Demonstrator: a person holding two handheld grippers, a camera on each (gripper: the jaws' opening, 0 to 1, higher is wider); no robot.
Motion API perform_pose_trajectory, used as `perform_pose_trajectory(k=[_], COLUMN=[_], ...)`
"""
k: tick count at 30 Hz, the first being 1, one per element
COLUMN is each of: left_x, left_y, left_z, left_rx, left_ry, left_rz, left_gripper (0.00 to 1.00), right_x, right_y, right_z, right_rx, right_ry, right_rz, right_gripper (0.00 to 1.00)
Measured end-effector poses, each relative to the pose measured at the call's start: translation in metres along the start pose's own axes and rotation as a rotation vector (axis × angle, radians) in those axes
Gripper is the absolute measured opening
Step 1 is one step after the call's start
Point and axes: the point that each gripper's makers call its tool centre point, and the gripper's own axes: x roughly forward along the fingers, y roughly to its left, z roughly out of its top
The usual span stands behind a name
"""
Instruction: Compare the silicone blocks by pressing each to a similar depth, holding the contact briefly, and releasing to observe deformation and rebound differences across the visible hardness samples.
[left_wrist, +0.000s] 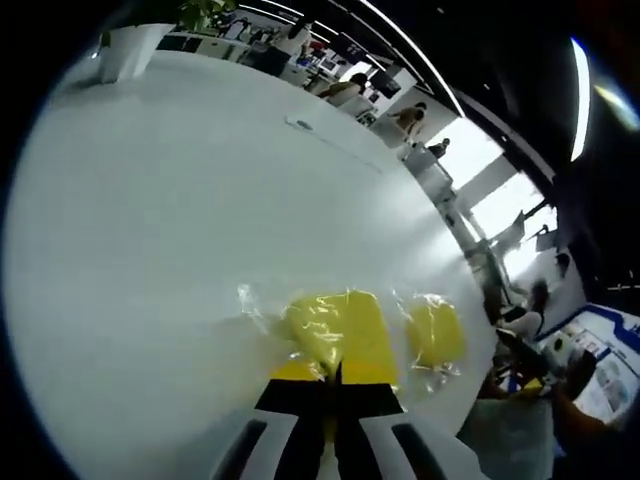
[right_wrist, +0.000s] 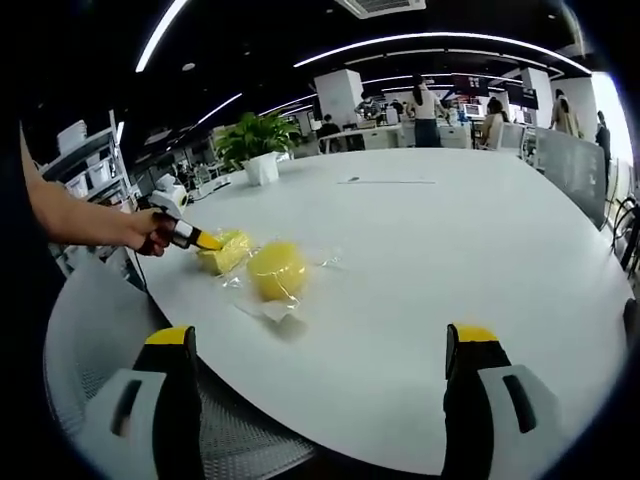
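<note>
Two yellow silicone blocks in clear wrap lie near the edge of the white table (right_wrist: 430, 250). In the left gripper view the squarish block (left_wrist: 335, 330) sits just ahead of my left gripper (left_wrist: 334, 374), whose black, yellow-tipped jaws stand shut together with their tips against the block's near edge. The rounder block (left_wrist: 436, 330) lies to its right. In the right gripper view a hand (right_wrist: 140, 228) holds the left gripper (right_wrist: 205, 240) against the squarish block (right_wrist: 228, 252), and the round block (right_wrist: 277, 270) lies beside it. My right gripper (right_wrist: 320, 338) hangs open and well short of the blocks, with nothing between its jaws.
A potted plant (right_wrist: 258, 140) stands at the table's far side. A thin flat item (right_wrist: 385, 181) lies farther back on the table. A grey mesh chair (right_wrist: 95, 330) sits below the table edge. People and desks fill the office behind.
</note>
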Motion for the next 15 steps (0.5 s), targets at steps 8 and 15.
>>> perform_pose_trajectory(k=[8, 15], left_x=[-0.004, -0.011], left_y=[-0.01, -0.025], left_z=[0.013, 0.028], left_rx=[0.079, 0.144], left_ry=[-0.083, -0.154], left_rz=[-0.021, -0.067], left_gripper=[0.0, 0.0], right_x=[-0.002, -0.002], right_y=[0.0, -0.001], right_z=[0.0, 0.002], right_rx=[0.002, -0.003], right_ry=[0.001, -0.002], right_rz=[-0.003, -0.005], right_gripper=[0.97, 0.97])
